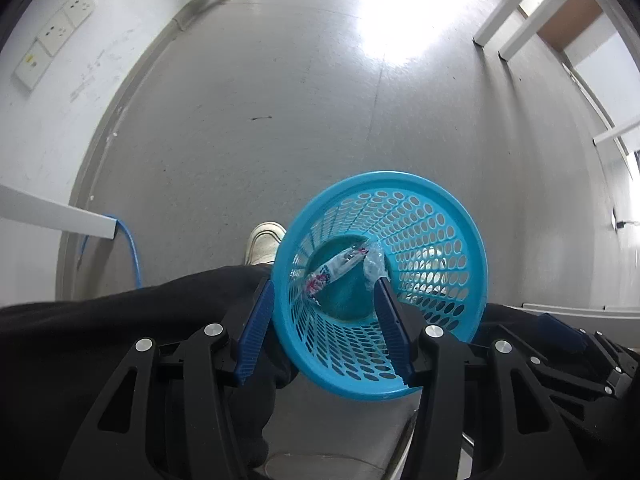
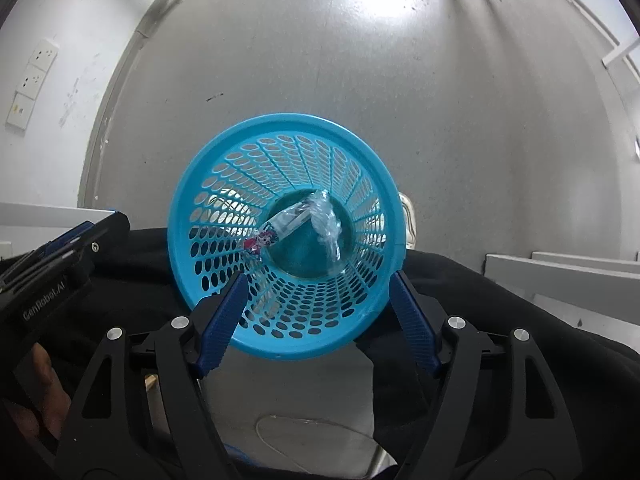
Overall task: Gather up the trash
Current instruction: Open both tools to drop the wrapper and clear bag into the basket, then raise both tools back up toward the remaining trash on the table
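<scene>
A blue basket is seen from above in both views, standing on the grey floor between the person's black-clad legs, with a white shoe just beside its rim. Two pieces of trash lie at the bottom of the basket: a printed wrapper leaning against the wall and a crumpled clear film touching it. The left claw is held above the basket with its fingers wide apart and nothing between them; the right claw is likewise spread and empty over the rim. No loose trash is visible on the floor near the basket. It is judged that a drop has been completed and the next piece must be sought. Both claws are best lifted straight up, clear of the rim, so that the light basket is not tipped, and kept spread for the next pick.
</scene>
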`<action>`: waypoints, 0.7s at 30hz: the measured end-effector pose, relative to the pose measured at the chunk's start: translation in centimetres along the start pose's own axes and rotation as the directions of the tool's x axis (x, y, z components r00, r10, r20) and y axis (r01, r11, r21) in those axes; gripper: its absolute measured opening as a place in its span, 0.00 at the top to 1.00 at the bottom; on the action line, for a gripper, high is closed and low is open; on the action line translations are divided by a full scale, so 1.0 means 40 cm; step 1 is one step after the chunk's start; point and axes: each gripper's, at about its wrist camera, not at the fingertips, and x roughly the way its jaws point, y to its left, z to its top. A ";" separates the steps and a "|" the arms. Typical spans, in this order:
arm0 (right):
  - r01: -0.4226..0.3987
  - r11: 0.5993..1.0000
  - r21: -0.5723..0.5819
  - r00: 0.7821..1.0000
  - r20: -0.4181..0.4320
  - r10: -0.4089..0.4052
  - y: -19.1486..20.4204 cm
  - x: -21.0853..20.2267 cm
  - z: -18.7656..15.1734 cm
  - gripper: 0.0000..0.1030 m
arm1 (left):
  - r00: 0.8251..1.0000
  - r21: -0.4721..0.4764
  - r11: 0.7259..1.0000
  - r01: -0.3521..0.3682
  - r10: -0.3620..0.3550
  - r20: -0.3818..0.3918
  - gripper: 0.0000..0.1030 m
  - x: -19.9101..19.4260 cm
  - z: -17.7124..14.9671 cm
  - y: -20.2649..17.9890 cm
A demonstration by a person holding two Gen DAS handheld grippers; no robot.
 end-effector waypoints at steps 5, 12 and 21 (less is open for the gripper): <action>0.026 1.000 -0.016 0.999 0.031 -0.026 0.002 -0.038 -0.023 0.33 | 0.999 0.014 1.000 -0.005 0.004 0.042 0.50 -0.039 -0.014 0.003; 0.022 0.999 -0.041 0.996 0.088 -0.018 0.010 -0.107 -0.057 0.32 | 0.994 0.059 0.997 0.043 -0.048 0.094 0.48 -0.118 -0.055 0.010; 0.030 0.994 -0.109 0.972 0.234 -0.004 0.033 -0.241 -0.150 0.26 | 0.981 0.118 0.991 0.058 -0.078 0.176 0.47 -0.210 -0.119 0.011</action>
